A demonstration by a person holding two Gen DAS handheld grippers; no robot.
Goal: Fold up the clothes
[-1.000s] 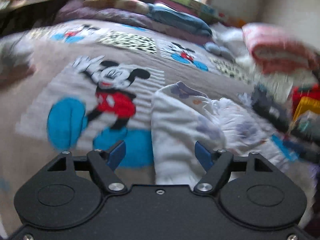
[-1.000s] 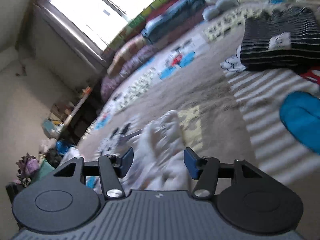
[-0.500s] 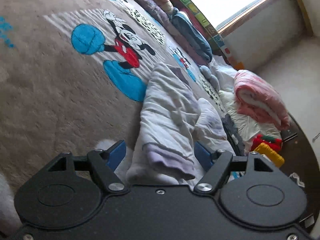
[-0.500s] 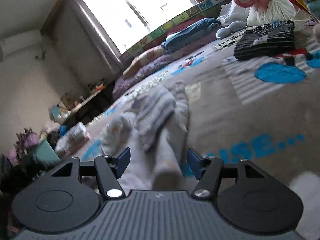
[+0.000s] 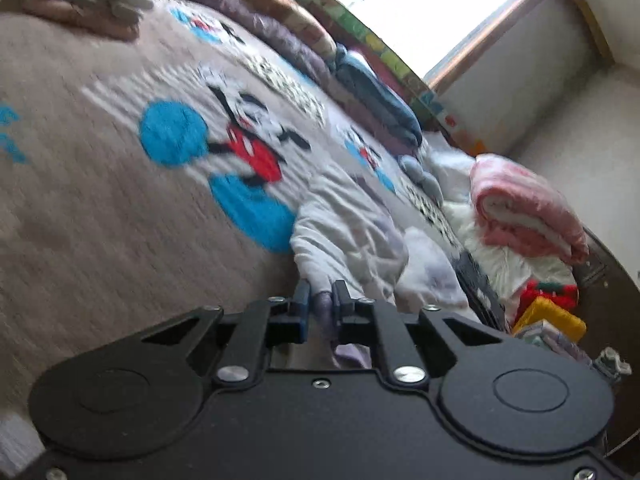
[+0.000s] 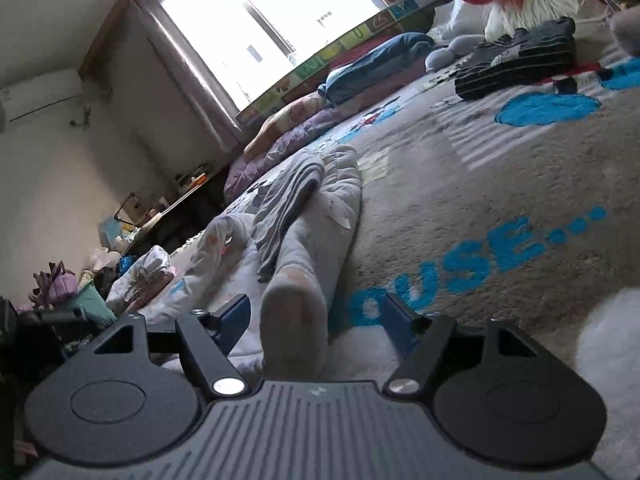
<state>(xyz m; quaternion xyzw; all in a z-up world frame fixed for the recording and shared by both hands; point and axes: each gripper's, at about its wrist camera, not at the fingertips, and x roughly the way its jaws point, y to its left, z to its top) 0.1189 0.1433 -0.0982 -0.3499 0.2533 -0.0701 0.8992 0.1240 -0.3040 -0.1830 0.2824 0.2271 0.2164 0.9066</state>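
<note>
Pinching the pale garment [image 5: 348,236], left gripper [image 5: 321,294] closes; right gripper [image 6: 316,312] opens around its end.

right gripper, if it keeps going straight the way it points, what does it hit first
Probably the rolled pale end of the white garment, already between the opening fingers of the right gripper; they don't press it yet.

Blanket [image 6: 500,184] open rightward; striped pile [image 6: 520,60] beyond.
</note>
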